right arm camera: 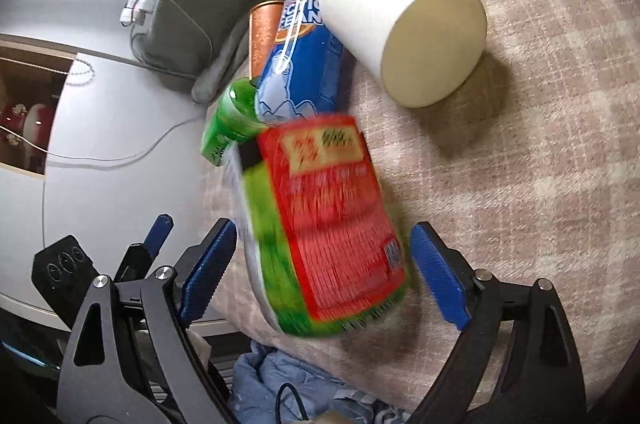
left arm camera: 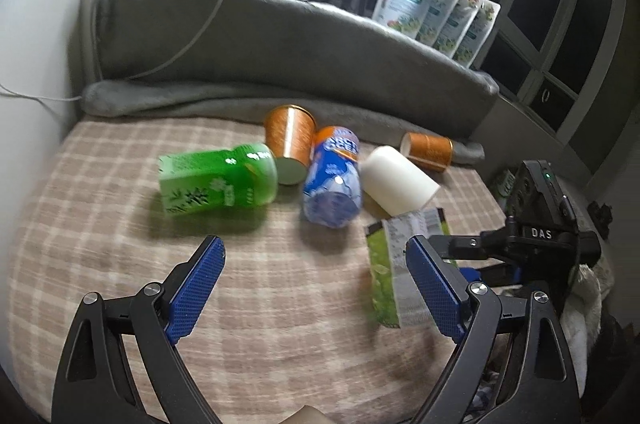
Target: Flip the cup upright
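Left gripper [left arm camera: 316,256] jaws spread wide, right gripper [right arm camera: 324,248] jaws likewise apart

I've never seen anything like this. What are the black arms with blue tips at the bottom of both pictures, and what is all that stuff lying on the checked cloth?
Those are two hand-held grippers, one in each of a person's hands; there is no robot. Each carries a wide-angle camera looking along its two blue-padded fingers, so each picture is one gripper's own view.

The left gripper is open and holds nothing. The right gripper is also open, its fingers on either side of a blurred red and green cup, with a gap showing at each side.

On the checked blanket lie several tipped-over containers: a green cup, a blue can, a white cup and two orange cups. The job is to stand a cup upright. Behind them are a grey cushion and some pouches.
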Demonstrator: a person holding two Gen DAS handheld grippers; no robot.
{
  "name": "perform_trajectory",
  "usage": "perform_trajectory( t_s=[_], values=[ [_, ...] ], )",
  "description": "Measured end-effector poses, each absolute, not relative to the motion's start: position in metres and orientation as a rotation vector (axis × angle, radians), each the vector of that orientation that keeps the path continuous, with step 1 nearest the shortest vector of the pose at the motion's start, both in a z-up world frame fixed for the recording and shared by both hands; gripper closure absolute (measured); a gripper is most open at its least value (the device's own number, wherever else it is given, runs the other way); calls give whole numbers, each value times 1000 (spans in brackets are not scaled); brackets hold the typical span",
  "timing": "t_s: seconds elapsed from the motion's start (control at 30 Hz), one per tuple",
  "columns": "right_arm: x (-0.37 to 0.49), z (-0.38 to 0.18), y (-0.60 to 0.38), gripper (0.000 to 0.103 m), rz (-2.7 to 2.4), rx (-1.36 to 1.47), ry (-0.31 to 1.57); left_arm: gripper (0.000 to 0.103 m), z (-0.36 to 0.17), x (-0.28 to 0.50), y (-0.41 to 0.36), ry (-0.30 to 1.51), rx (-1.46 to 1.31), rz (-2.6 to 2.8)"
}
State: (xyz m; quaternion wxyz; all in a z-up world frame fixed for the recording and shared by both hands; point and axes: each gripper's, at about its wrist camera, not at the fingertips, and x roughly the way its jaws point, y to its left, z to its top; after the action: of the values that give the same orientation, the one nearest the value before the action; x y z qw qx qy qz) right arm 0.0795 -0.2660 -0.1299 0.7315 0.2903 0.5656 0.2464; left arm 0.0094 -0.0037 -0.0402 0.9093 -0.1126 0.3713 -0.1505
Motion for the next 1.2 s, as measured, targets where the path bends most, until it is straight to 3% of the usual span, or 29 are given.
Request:
perform_trajectory(
  t_s=[0.23,0.4,0.57,0.8,1.2],
  values=[
    [67,-101,-282,12,529,524,1102,11,-46,21,-7,844,-308,-386],
    [32,-60,-294,12,385,243,871,11,-56,39,-11,945,-416,-447],
    [3,-45,-320,12,294,208,773,11,-67,60,-24,1038,-512,-497],
    [-14,-41,-338,12,232,177,732,11,-91,87,-34,1159,-642,-490],
    [-8,-52,-335,12,219,188,743,13,-105,106,-43,1204,-667,-474]
  ],
)
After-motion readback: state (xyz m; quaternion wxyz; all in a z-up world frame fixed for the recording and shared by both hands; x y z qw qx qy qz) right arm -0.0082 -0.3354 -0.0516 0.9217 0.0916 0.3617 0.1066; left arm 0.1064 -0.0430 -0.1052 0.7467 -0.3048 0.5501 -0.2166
